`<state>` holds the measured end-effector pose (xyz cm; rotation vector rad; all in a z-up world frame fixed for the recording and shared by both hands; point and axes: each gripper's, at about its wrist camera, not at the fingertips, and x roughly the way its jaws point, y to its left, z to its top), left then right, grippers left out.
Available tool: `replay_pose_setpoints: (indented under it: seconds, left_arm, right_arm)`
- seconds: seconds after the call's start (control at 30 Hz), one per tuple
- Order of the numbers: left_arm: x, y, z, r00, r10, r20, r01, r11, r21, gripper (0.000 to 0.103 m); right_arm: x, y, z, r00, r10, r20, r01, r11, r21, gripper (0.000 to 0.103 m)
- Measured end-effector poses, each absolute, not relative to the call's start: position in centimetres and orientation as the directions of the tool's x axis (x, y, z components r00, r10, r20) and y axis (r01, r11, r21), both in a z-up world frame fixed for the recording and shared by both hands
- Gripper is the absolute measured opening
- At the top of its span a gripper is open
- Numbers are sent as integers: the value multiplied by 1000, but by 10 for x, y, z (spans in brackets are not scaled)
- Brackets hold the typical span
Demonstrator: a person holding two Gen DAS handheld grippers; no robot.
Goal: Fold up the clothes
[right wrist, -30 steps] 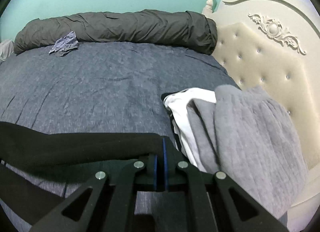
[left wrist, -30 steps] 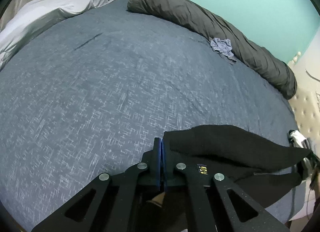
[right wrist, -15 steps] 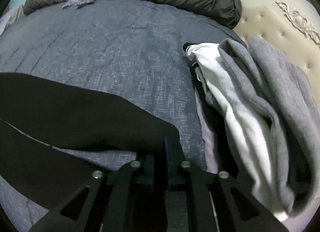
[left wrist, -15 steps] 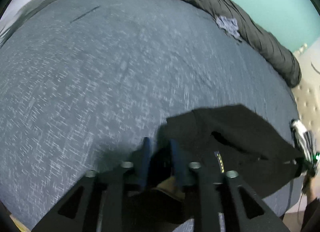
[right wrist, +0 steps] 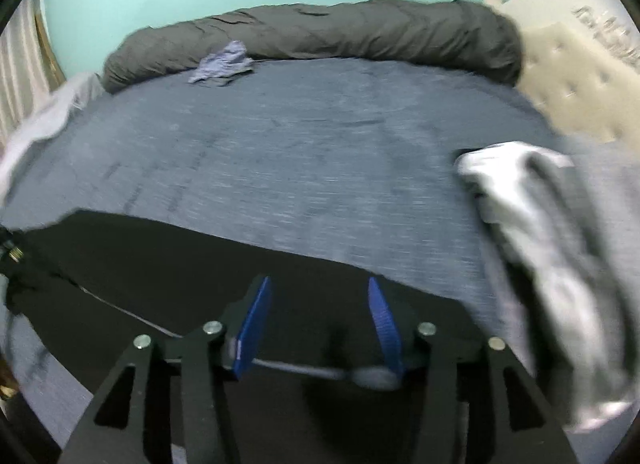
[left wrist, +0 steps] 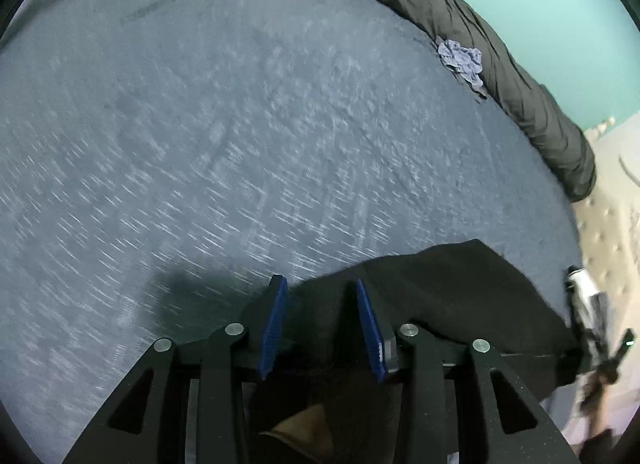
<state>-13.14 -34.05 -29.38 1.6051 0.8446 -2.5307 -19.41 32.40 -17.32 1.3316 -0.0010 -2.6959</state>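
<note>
The black garment [left wrist: 440, 296] lies spread on the blue-grey bed cover [left wrist: 240, 144], along the edge of the bed nearest me. My left gripper [left wrist: 322, 324] is opening: pads apart, garment beneath them, not pinched. My right gripper [right wrist: 318, 328] is opening too, released over the same cloth. Beside the garment, toward the headboard [right wrist: 572, 84], lies a grey-and-white clothes pile [right wrist: 552, 256].

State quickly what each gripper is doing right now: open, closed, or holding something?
Left gripper: jaws opening, pads clear of the black garment lying between them.
Right gripper: jaws opening over the same garment, gripping nothing.
</note>
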Motion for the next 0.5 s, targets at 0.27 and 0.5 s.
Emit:
replay_pose_setpoints:
  seconds: [0.27,0.5]
  left_arm:
    - [-125,-326,-292,-468,325,-822,255,-840,-478,40]
    - [-103,-289,-277,-470,367,-803,135,-869,-476,15]
  right_arm:
    - [-208,221,-206,-598,-335,-728,192,-942,276,55]
    - [-174,165,-226,-604,-434,-668,238,-898,369,56]
